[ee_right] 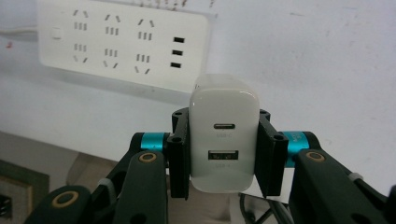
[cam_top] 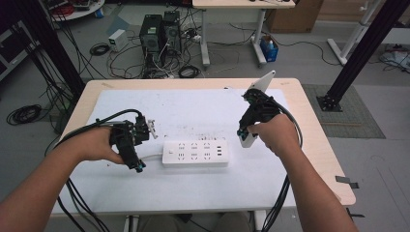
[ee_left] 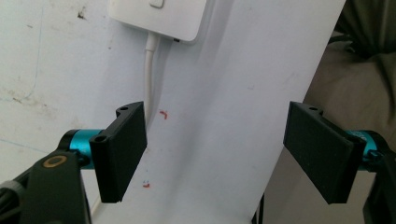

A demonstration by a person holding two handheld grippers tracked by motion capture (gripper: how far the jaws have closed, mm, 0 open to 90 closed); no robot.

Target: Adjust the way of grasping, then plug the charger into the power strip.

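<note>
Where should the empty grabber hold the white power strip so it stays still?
Probably across its two long sides, coming straight down from above. The power strip lies flat, long and narrow, so the open left gripper should span that width. Take the cable end, near that gripper, leaving the sockets free for the charger in the right gripper.

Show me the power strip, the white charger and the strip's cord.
power strip (cam_top: 195,153), high view, middle of its top face.
white charger (ee_right: 224,140), right gripper view, its port face.
cord (ee_left: 149,65), left gripper view, mid-length.
</note>
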